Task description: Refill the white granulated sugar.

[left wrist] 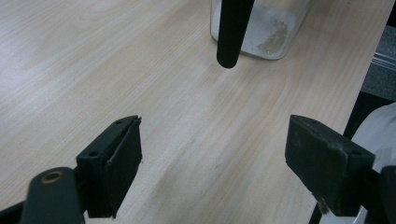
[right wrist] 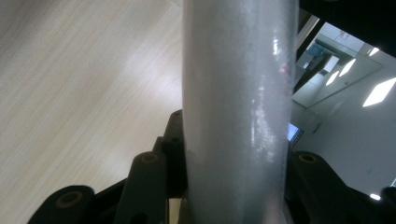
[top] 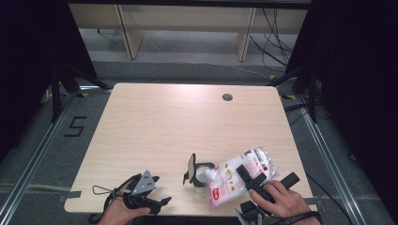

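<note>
At lower right of the high view my right gripper clamps the white pouch, tilted over the open jar; my left gripper rests open on the tabletop.

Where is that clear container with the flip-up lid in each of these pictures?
High view: the clear container stands near the table's front edge, between the two grippers, its black lid raised, the white bag tipped at its mouth.
Left gripper view: top centre, its base holding some pale powder, the lid hanging in front.
Right gripper view: I cannot make it out; the bag blocks the middle.
Shared landmark: the light wooden table.
</note>
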A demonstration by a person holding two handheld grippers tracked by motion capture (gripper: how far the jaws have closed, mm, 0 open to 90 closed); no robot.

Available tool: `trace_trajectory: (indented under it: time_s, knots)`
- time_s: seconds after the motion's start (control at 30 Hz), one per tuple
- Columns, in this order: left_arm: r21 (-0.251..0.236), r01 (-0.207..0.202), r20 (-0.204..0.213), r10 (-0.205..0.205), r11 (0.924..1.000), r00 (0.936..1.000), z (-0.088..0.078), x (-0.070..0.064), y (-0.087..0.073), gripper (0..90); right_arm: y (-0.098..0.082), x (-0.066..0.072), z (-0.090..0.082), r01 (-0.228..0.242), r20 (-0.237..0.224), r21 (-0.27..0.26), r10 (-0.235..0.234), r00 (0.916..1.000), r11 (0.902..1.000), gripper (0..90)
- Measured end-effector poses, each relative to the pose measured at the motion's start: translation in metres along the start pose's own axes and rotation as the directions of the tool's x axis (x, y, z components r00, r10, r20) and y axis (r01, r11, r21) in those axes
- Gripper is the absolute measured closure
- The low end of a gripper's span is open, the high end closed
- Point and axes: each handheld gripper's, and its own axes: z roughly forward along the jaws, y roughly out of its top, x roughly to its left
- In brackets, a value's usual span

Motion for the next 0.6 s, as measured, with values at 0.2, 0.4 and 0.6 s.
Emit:
trace_trajectory:
  time_s: [0.2,0.4,0.6]
  knots:
    - [0.0,-0.001,-0.001,0.001,1.0,1.0,-0.0005,-0.0001,0.0001,18.4,-0.0001,0.0,-0.0001,-0.001,-0.001,0.0,0.001,1.0,1.0,63.8]
    - [0.0,-0.001,-0.001,0.001,1.0,1.0,-0.0004,0.0,0.0,18.4,0.0004,0.0013,-0.0004,-0.024,-0.001,0.008,0.024,0.9997,0.9997,63.9]
    - [0.001,-0.002,-0.001,0.002,1.0,1.0,-0.0003,-0.0001,0.0001,18.4,0.0004,0.0013,-0.0004,-0.023,-0.001,0.008,0.024,0.9997,0.9997,64.0]
